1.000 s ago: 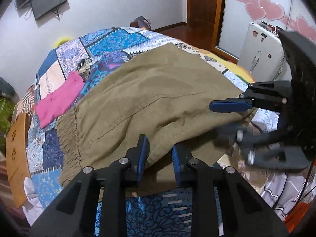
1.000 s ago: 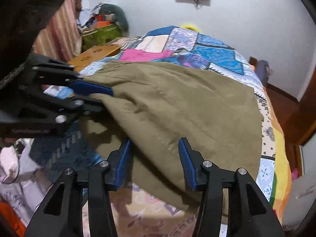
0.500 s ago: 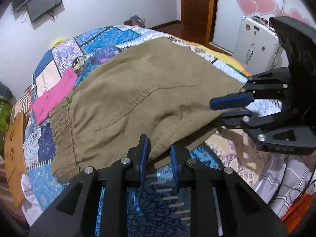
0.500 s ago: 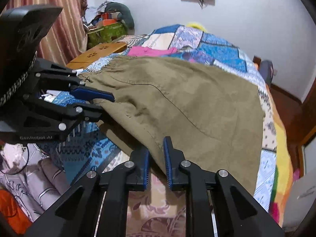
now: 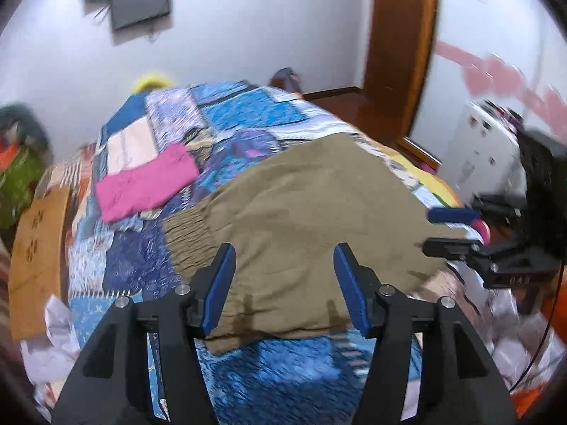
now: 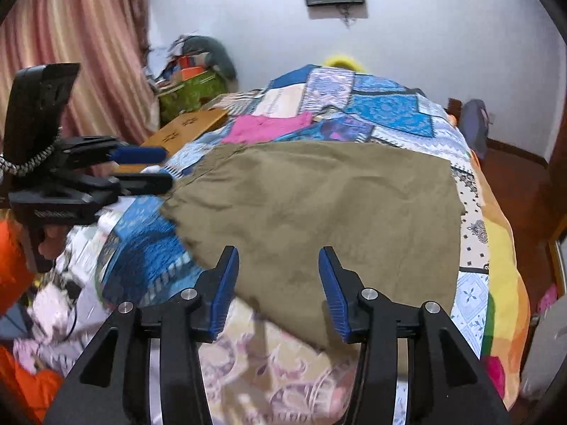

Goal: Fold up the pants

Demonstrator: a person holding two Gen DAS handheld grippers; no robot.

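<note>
The olive-brown pants (image 5: 301,219) lie folded flat on the patchwork bed, elastic waistband (image 5: 187,233) at the left; they also show in the right wrist view (image 6: 319,205). My left gripper (image 5: 285,283) is open and empty, just above the pants' near edge. My right gripper (image 6: 278,287) is open and empty above the near right part of the pants. Each gripper shows in the other's view: the right one (image 5: 450,230) at the pants' right end, the left one (image 6: 141,168) near the waistband.
A folded pink garment (image 5: 145,184) lies on the quilt (image 5: 248,113) beyond the waistband. A wooden board (image 5: 35,248) sits at the bed's left side. A white appliance (image 5: 485,156) stands right. Loose cloth (image 6: 265,364) lies at the near edge.
Both grippers were shut on the pants' near edge and holding it up. Both have opened, let the cloth drop flat, and drawn back and up.
</note>
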